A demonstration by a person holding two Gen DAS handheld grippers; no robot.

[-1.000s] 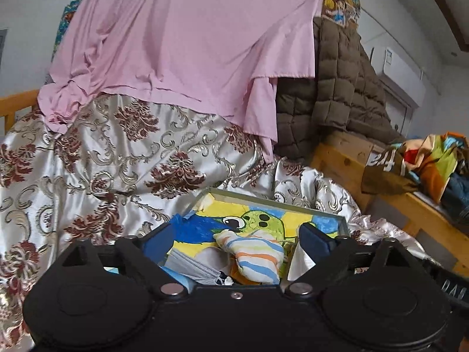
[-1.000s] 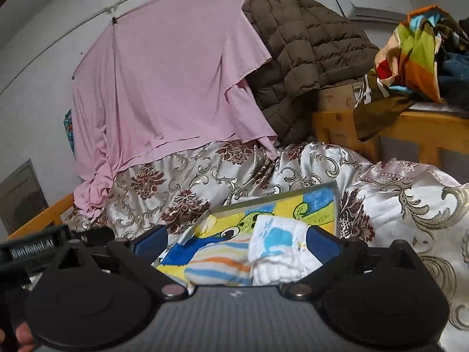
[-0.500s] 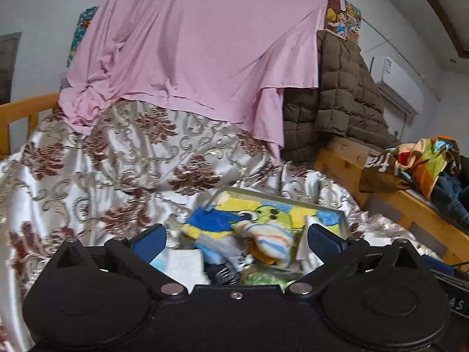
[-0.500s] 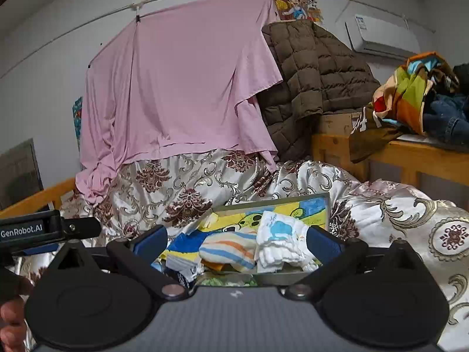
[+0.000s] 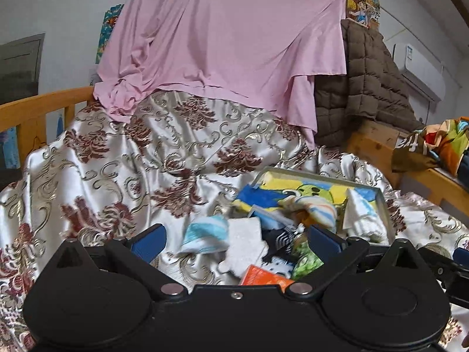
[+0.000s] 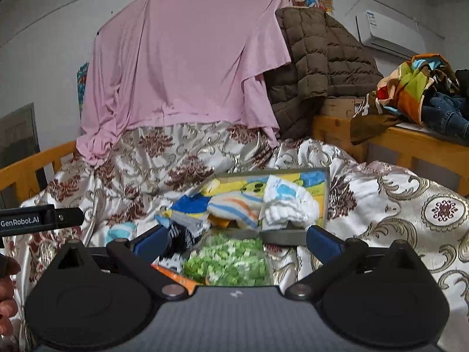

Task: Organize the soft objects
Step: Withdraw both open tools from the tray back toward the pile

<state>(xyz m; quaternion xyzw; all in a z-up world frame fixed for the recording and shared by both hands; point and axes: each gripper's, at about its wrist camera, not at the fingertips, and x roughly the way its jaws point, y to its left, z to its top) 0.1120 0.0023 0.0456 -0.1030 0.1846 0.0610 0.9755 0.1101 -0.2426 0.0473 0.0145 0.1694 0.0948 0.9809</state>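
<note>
Left wrist view: left tongs (image 5: 234, 239) spread wide, nothing pinched; blue pads flank a loose heap of soft things on the bed's floral satin cover (image 5: 123, 158). In the heap, near centre: a blue-and-white striped cloth (image 5: 205, 233), a white towel piece (image 5: 244, 243) just right of it, a black-and-white patterned cloth (image 5: 278, 242), an orange piece (image 5: 263, 275) nearest the camera, a green patterned cloth (image 5: 306, 259) by the right pad. Farther right lies a shallow grey tray (image 5: 384, 205) lined with a yellow-and-blue cartoon print, carrying an orange-and-blue striped cloth (image 5: 316, 208) and a white folded cloth (image 5: 362, 217). Far side: pink sheet (image 5: 228, 44) hung on a line, brown quilted coat (image 5: 369, 88) to its right.

Right wrist view: right tongs (image 6: 234, 240) also spread wide, gripping nothing. Between the pads sits the green patterned cloth (image 6: 227, 259), with the grey tray (image 6: 326, 193) just beyond it. On the tray the striped cloth (image 6: 234, 205) lies left, the white folded cloth (image 6: 288, 202) right, touching. Dark patterned cloth (image 6: 180, 236) near the left pad. The other gripper's body juts in at the left edge; fingers (image 6: 7, 293) show at lower left. Wooden bench (image 6: 410, 143) on the right holds colourful clothing (image 6: 410, 85).
</note>
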